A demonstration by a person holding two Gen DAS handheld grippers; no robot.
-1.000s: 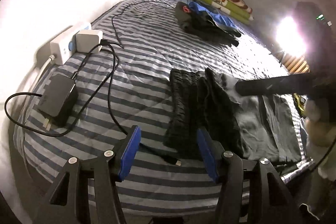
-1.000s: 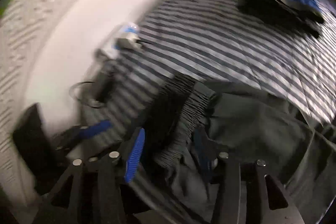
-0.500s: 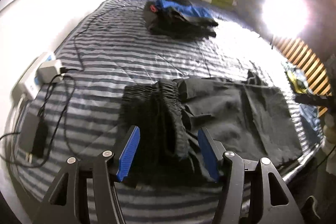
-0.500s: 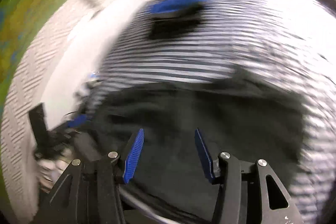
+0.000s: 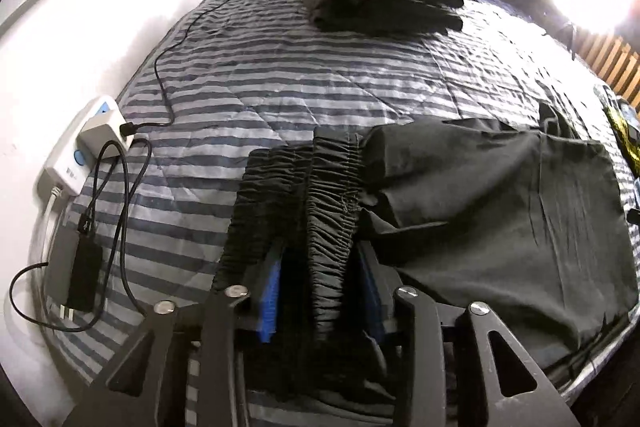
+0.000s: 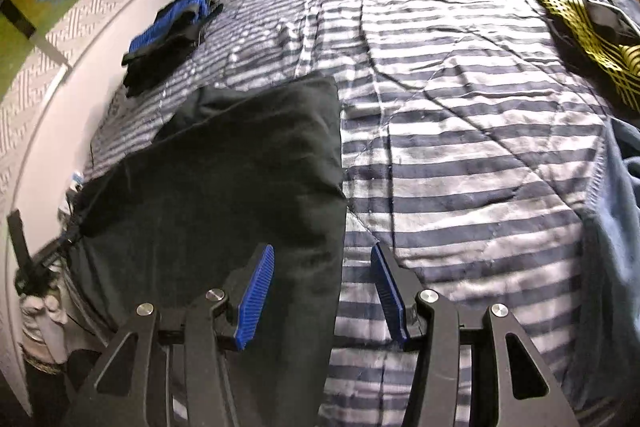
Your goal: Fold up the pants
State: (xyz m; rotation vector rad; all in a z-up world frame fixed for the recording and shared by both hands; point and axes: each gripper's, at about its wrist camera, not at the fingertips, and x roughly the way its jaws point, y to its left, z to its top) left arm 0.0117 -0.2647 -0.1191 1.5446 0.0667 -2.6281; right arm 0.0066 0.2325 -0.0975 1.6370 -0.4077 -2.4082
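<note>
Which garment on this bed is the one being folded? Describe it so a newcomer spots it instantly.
Start from the striped bedspread that fills the left wrist view. At its near edge lie the dark pants, spread flat, their gathered elastic waistband rising between the closing jaws of the left gripper. Unlike the heap of dark clothes near the far wall, they show no blue fabric.

Black pants (image 5: 480, 211) lay spread across a striped bedcover (image 5: 304, 83), near its front edge. Fabric dark, matte, lightly creased. Elastic waistband (image 5: 332, 203) gathered in tight ruches, bunched into upright folds at the left end; legs ran off to the right, laid one over the other. In the right wrist view the leg end (image 6: 256, 163) lay flat, its hem edge straight against the stripes.
</note>
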